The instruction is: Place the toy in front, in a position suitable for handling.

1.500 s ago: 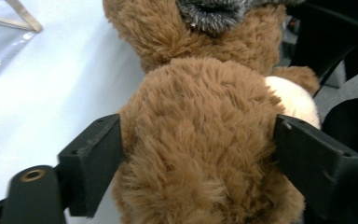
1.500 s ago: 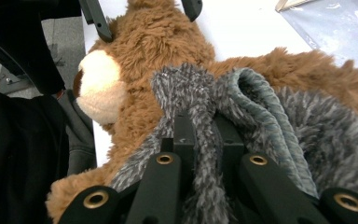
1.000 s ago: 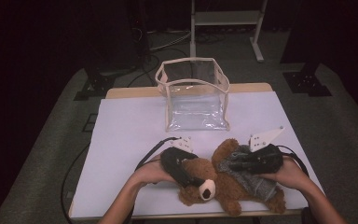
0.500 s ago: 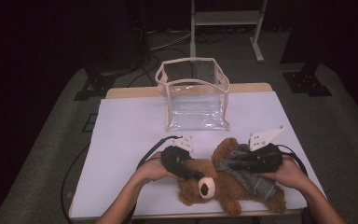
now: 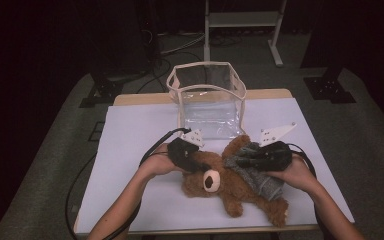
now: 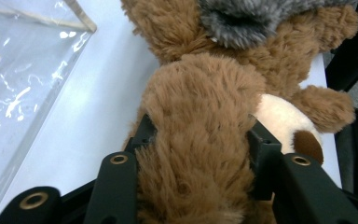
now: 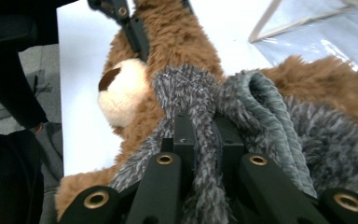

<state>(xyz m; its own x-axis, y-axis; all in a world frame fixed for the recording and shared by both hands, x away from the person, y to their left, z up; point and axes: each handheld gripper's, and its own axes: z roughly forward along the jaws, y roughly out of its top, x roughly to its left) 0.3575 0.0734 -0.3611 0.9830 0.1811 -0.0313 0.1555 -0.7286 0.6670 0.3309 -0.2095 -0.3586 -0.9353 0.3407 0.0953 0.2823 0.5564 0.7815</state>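
High view shows my left gripper clenched on the head of the fluffy brown plush teddy bear, pinning it to the white table near its front edge. My right gripper pinches the fuzzy grey knitted sweater at its collar, so I can work it along the body.

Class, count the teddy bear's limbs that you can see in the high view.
3: on the teddy bear, one arm up beside the clear bag, two legs toward the table's near edge. The grey sweater may hide another.
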